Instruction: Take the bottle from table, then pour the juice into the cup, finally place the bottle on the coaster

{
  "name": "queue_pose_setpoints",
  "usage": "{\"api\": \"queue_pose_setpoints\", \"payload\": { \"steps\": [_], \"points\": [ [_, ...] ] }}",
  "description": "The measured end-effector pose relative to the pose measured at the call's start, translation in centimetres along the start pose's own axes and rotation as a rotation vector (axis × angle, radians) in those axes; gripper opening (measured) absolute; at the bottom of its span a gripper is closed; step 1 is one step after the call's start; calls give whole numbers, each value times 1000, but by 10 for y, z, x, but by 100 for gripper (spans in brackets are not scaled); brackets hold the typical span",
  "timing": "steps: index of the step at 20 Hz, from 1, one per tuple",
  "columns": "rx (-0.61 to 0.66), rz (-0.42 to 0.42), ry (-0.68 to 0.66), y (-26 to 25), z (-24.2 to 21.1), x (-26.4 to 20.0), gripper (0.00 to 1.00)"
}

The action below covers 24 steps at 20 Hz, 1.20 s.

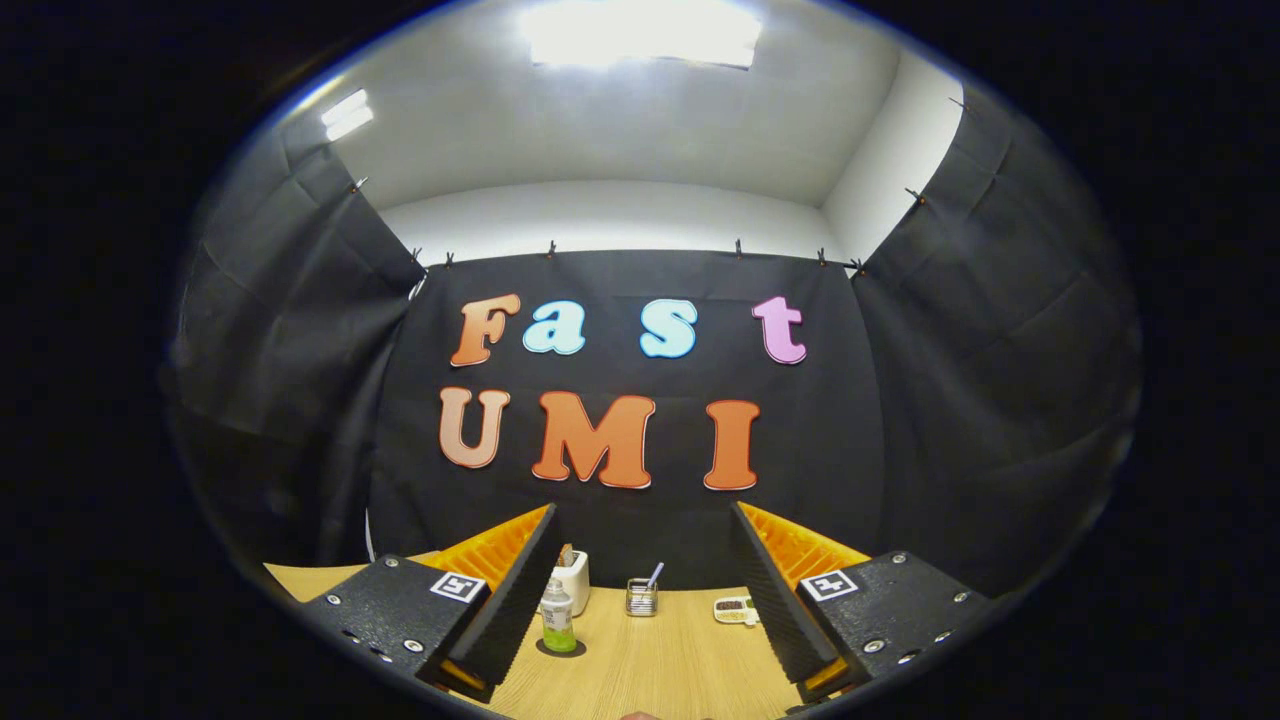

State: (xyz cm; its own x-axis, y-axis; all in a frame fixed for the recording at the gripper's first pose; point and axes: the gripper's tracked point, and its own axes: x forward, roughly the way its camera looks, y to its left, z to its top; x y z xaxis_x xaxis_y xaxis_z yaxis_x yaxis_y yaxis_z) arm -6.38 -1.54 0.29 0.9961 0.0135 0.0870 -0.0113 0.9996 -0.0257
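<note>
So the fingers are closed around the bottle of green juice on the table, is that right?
Not quite. The gripper view shows the fingers spread wide open, holding nothing. The bottle of green juice does stand on the table, but it is untouched, ahead of the fingers and close to the left one.

Wooden table: bottle on dark coaster; white cup, small glass holder, possibly flat tray.

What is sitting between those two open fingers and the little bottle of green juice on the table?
Nothing visible. The gripper is open, fingers spread wide, and the bottle stands ahead, close by the left finger, on a dark round mat. Only bare table lies before it; the small glass holder stands farther back.
</note>
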Motion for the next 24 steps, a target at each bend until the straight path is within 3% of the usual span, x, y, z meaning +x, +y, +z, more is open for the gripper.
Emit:
{"api": "queue_pose_setpoints", "payload": {
  "steps": [12, 24],
  "points": [
    [-35, 43, 14, 37, 0, 22, 99],
    [-2, 48, -6, 39, 14, 16, 98]
  ]
}}
